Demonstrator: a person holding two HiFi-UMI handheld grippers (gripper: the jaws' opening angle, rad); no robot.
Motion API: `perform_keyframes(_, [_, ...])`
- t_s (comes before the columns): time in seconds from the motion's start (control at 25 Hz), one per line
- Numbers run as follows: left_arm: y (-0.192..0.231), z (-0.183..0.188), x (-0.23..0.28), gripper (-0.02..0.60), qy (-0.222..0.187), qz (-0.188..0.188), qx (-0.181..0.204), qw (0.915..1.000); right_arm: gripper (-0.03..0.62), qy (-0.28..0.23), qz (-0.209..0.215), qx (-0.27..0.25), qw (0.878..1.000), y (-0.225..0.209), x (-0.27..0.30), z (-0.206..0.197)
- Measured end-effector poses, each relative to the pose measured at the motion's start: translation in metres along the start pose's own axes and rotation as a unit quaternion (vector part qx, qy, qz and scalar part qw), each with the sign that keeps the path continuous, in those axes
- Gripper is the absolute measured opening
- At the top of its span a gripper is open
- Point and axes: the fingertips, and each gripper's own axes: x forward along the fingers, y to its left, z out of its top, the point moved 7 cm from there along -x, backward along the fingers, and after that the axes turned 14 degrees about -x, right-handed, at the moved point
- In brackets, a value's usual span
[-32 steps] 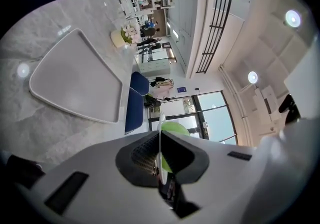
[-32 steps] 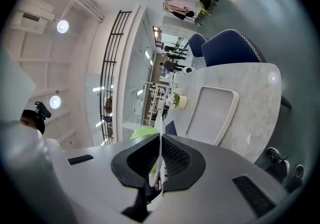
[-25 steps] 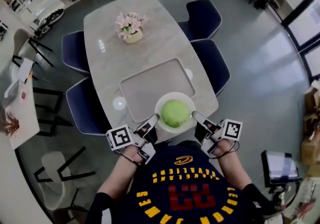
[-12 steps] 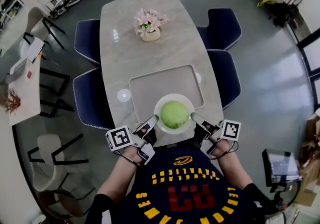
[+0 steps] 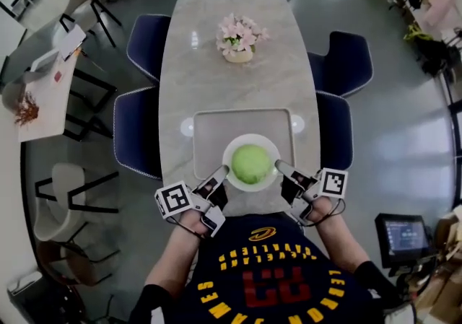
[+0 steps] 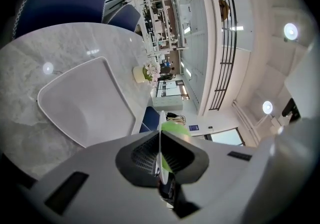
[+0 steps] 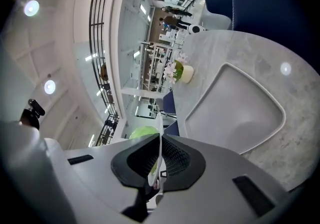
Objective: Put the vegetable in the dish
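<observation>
Already the round green vegetable (image 5: 251,164) sits in the middle of the white dish (image 5: 232,149), so for us the danger lies in handling the dish itself. Our left gripper (image 5: 219,175) pinches the rim at about 8 o'clock and our right gripper (image 5: 282,169) pinches it at about 4 o'clock. Each gripper view shows the thin rim edge-on, squeezed between the ribbed pads.

The dish overlaps the near border of the grey tray (image 5: 216,128), at the 6 o'clock end of the marble table (image 5: 209,48). We cannot tell whether it rests there or hangs just above.

We judge three risks:
- **Rolling:** the vegetable is loose and round, so it would roll off if one of our hands dipped lower than the other.
- **Slipping:** both bites are narrow on a smooth rim, and a slackened jaw could let the dish pivot and fall.
- **Rocking:** set down across the tray's raised border, the dish might rock towards the table edge nearest us.

The flower pot (image 5: 239,41) at 12 o'clock stands well apart and poses no trouble.
</observation>
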Motion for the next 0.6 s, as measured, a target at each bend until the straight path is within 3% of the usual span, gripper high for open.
perform_keyframes(0.24, [0.000, 0.009, 0.003, 0.014, -0.028, -0.008, -0.010, 0.9995, 0.015, 0.031, 0.017, -0.011, 0.999, -0.006, 0.022, 0.017])
perform_keyframes(0.6, [0.011, 0.031, 0.008, 0.014, -0.023, 0.017, -0.009, 0.9996, 0.015, 0.035, 0.013, -0.004, 0.999, -0.017, 0.041, 0.019])
